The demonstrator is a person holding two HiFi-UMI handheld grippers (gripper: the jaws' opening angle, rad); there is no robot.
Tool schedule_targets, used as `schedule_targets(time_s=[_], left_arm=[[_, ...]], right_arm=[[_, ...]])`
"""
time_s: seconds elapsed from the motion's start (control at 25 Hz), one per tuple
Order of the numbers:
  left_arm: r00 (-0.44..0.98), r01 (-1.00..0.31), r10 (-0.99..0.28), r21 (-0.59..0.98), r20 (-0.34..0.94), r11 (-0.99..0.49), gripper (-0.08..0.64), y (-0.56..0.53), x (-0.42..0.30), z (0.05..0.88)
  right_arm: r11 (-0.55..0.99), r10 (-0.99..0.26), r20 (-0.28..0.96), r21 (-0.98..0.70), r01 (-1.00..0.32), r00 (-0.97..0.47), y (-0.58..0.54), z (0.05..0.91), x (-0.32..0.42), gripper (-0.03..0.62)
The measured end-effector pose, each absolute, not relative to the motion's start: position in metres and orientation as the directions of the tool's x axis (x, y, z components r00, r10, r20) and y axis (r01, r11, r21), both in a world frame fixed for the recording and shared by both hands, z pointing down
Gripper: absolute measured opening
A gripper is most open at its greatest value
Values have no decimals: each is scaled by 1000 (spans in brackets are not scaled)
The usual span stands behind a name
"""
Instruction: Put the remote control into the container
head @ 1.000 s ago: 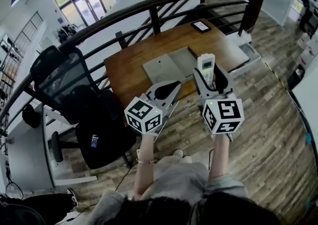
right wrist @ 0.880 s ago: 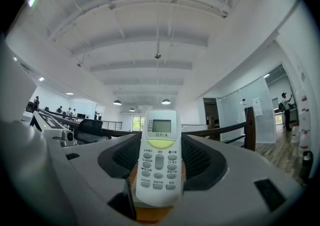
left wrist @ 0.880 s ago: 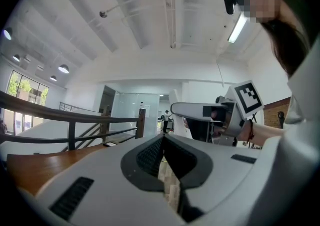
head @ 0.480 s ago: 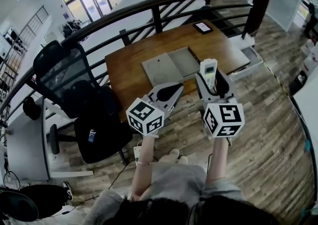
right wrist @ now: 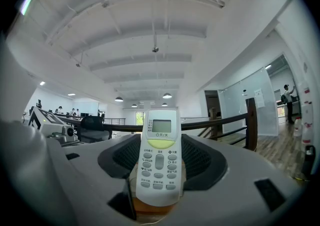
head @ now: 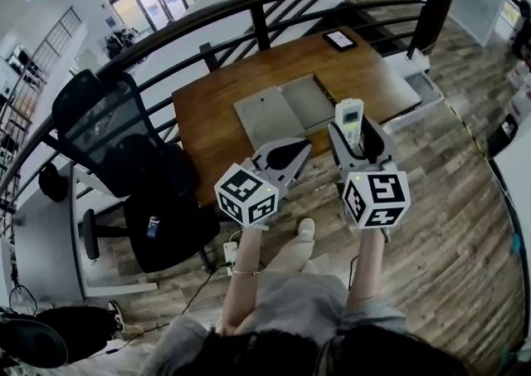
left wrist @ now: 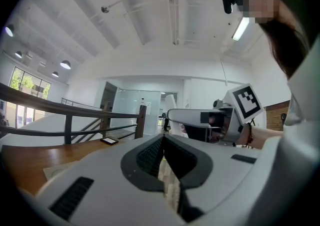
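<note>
So, you held the remote (right wrist: 159, 155) near the desk (head: 207, 109).
R gripper (head: 355, 135) pinched its button end; L gripper (head: 299, 148) was pressed together, empty.

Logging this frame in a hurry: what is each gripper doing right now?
Left gripper: shut, nothing between its jaws.
Right gripper: shut on the remote control, buttons facing the camera.

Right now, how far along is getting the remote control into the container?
Done: the right tool is shut on the remote control. In hand: it is held up near the table's front edge. Left: carry it to the grey container there and release. The left tool is shut and empty.
</note>
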State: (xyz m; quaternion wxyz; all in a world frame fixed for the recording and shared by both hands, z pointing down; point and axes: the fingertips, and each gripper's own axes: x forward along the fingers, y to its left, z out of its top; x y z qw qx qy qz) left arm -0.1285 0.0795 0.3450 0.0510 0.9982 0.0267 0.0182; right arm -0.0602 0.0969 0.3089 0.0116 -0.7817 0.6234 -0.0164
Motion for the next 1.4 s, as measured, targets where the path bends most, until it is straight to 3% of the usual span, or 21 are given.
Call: schedule_targets(time_s=[1.4], left_arm=[[999, 30, 34, 155, 18, -988, 3, -64, -1, 355]], right_arm=[[-149, -983, 112, -2, -989, 148, -47, 330, 53, 253]])
